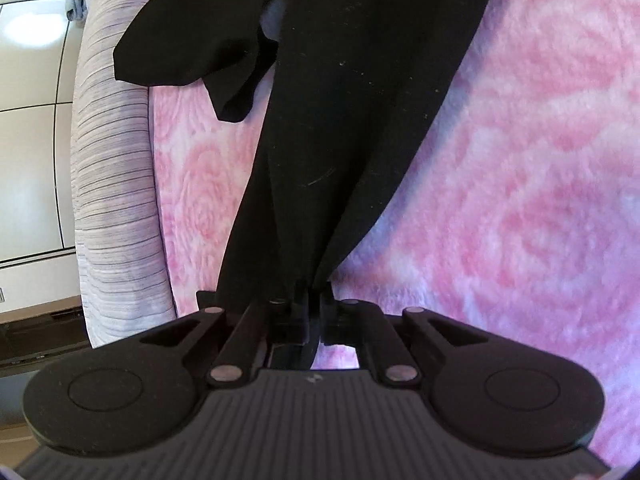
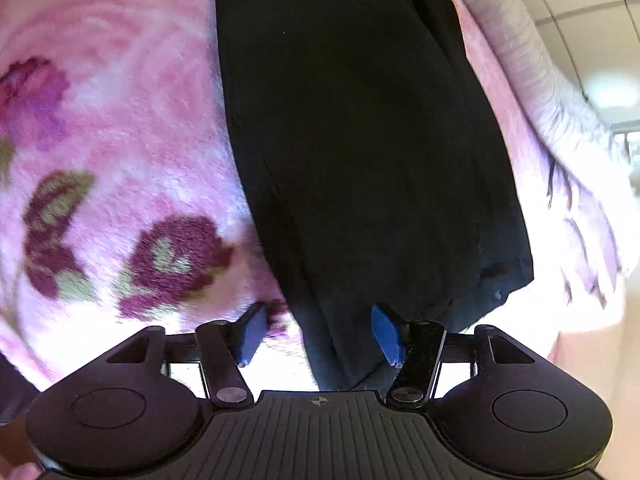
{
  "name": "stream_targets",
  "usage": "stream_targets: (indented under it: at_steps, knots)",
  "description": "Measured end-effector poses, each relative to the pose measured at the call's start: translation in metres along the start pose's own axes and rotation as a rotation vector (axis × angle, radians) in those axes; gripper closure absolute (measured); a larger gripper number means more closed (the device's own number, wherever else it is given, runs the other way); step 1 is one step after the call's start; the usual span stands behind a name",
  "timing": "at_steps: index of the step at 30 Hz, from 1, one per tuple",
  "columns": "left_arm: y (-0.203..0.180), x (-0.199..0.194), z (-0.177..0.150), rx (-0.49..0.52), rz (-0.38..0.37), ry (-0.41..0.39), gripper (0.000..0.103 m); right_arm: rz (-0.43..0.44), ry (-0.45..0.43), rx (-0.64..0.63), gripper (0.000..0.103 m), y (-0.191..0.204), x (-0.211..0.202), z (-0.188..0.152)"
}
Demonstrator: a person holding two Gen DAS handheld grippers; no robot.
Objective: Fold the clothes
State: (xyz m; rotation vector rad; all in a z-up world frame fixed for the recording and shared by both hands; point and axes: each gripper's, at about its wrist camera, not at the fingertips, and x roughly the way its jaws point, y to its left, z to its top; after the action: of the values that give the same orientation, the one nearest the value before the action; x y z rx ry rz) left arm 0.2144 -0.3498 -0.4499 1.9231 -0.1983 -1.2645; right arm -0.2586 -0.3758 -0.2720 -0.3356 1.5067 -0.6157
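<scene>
Pink blanket [image 1: 520, 160]; left tongs [image 1: 314, 312] tilted downward (pinching).

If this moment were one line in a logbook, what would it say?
left gripper: shut on black garment | right gripper: open, garment between pads | surface: pink floral blanket

Both grippers are black with ribbed bodies, round side discs and silver rivets; the right gripper [image 2: 320, 334] carries blue pads [image 2: 385, 334].

Lying underneath, a fluffy pink blanket [image 1: 520, 160] with rose swirls, showing maroon flowers and olive leaves in the right wrist view; running along its edge, a pale striped fabric [image 1: 108, 200]; beyond, a cream tiled floor [image 1: 28, 120] and possibly bluish cloth [image 1: 76, 4]
</scene>
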Motion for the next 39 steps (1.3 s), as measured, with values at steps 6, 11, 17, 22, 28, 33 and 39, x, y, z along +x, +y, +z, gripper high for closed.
stream_targets:
  at_steps: [6,11,17,22,28,33,39]
  knots:
    - [-0.002,-0.078,0.003,-0.067,-0.057,-0.001,0.101,0.013,-0.062,-0.063,0.101,-0.049,-0.028,-0.043]
    - [-0.031,-0.184,0.022,-0.122,-0.131,0.008,0.101,0.015,-0.081,-0.129,0.101,-0.084,-0.04,-0.1]
    - [-0.104,-0.275,0.06,-0.154,-0.275,0.088,0.1,0.038,-0.057,-0.139,0.101,-0.084,-0.033,-0.17]
    - [-0.141,-0.287,0.076,-0.276,-0.334,0.196,0.1,0.092,-0.076,-0.168,0.101,-0.077,-0.009,-0.175]
    - [-0.144,-0.304,0.058,-0.394,-0.342,0.218,0.097,0.128,-0.017,-0.212,0.097,-0.068,0.0,-0.165]
    - [-0.159,-0.3,0.014,-0.521,-0.363,0.268,0.064,0.158,0.072,-0.234,0.065,-0.058,-0.003,-0.149]
    - [-0.178,-0.245,-0.061,-0.634,-0.281,0.377,0.058,0.181,0.06,-0.339,0.056,-0.025,-0.03,-0.108]
